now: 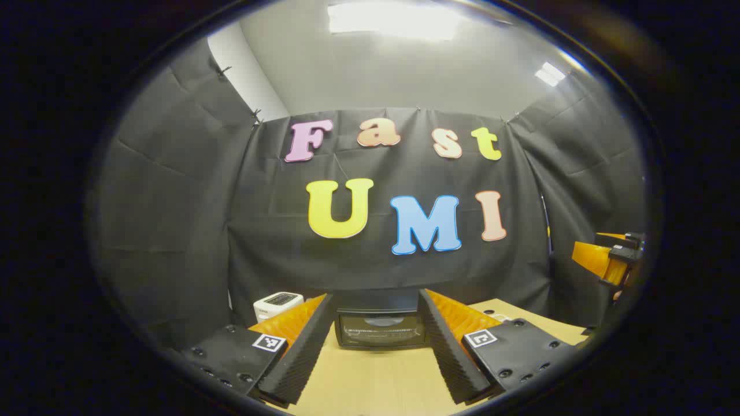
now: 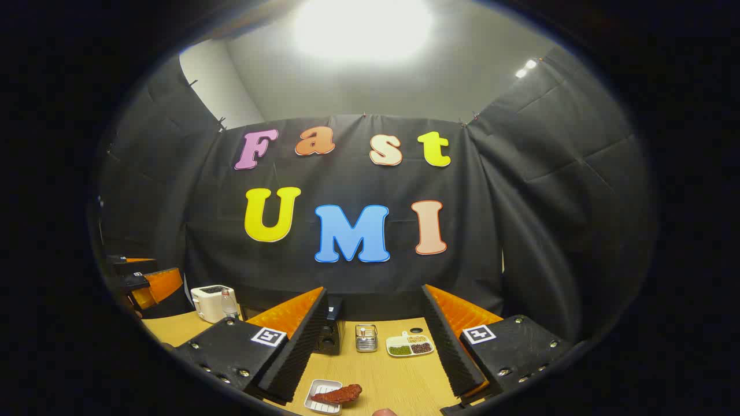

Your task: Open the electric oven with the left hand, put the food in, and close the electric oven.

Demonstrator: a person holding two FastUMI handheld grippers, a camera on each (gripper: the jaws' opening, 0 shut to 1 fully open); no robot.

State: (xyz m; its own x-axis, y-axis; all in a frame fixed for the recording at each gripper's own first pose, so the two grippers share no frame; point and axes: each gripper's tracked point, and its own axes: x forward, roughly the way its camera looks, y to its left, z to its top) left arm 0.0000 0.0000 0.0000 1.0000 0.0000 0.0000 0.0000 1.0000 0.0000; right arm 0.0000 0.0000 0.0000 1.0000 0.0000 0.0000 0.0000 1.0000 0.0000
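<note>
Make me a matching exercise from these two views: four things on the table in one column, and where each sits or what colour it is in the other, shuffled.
Things:
1. electric oven
2. toaster
3. food
4. divided dish

Descriptions:
A. reddish brown, lying on a small white tray
B. black, door shut, straight ahead between the left hand-held gripper's open fingers
C. white, at the table's far left
D. holds green, brown and pale fillings

Pairs: 1-B, 2-C, 3-A, 4-D

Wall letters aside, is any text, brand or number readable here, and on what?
Electric oven: pale marks on the door, too blurred to read.
White toaster: nothing legible.
Square tags on the left gripper and right gripper: black-and-white patterns, no words.
So nothing readable.
</note>
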